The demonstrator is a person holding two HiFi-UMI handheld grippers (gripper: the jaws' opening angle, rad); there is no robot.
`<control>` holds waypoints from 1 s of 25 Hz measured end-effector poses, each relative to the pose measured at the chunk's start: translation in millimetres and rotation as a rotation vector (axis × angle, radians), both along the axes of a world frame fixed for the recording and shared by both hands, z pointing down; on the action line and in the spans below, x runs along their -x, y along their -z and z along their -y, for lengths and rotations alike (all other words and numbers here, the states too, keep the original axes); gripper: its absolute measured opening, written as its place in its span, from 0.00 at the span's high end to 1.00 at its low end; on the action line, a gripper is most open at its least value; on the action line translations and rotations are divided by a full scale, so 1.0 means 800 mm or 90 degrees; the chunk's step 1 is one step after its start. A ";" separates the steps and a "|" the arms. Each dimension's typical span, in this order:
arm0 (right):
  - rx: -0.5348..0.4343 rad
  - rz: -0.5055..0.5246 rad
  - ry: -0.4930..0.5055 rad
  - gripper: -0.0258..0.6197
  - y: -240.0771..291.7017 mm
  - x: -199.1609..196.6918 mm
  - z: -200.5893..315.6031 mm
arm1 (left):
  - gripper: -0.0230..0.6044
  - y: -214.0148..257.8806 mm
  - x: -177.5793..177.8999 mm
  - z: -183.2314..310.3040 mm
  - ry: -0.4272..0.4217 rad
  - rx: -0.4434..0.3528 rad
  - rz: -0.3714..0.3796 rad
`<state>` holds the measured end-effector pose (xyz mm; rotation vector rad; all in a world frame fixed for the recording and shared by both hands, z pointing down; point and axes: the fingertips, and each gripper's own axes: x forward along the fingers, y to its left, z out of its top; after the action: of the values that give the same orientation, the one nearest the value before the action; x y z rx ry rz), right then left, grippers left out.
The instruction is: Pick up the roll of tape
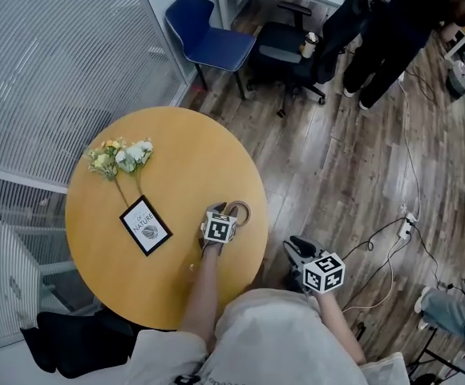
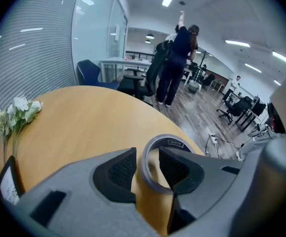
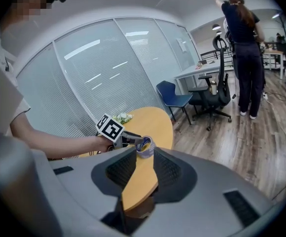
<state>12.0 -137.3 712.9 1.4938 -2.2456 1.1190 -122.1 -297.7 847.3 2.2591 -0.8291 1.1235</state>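
Note:
The roll of tape (image 1: pixel 238 212) is a brownish ring near the right edge of the round wooden table (image 1: pixel 136 271). My left gripper (image 1: pixel 226 215) is shut on it. In the left gripper view one finger stands outside the ring and the other inside its hole, with the wall of the roll of tape (image 2: pixel 154 179) between them at the left gripper (image 2: pixel 147 168). In the right gripper view the roll of tape (image 3: pixel 145 147) looks tilted up at the left gripper's tips. My right gripper (image 1: pixel 297 249) hangs over the floor to the table's right. The right gripper (image 3: pixel 144 164) is narrowly open, holding nothing.
A small bunch of flowers (image 1: pixel 120 157) and a black-framed card (image 1: pixel 145 225) lie on the table's left half. Beyond the table stand a blue chair (image 1: pixel 208 38) and a black office chair (image 1: pixel 289 50). A person (image 1: pixel 385 30) stands there. Cables (image 1: pixel 393 239) run over the wooden floor at right.

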 end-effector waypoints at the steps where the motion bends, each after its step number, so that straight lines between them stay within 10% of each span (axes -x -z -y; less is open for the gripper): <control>1: 0.001 -0.001 -0.007 0.80 0.000 -0.004 -0.003 | 0.73 -0.005 -0.001 0.000 -0.006 0.006 0.005; 25: -0.005 -0.008 -0.080 0.80 0.006 -0.057 -0.054 | 0.81 -0.029 -0.013 -0.027 -0.037 0.040 0.048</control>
<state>57.6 -94.3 708.5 1.6610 -2.1754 1.1332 -111.8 -276.0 870.8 2.2147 -0.7505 1.2503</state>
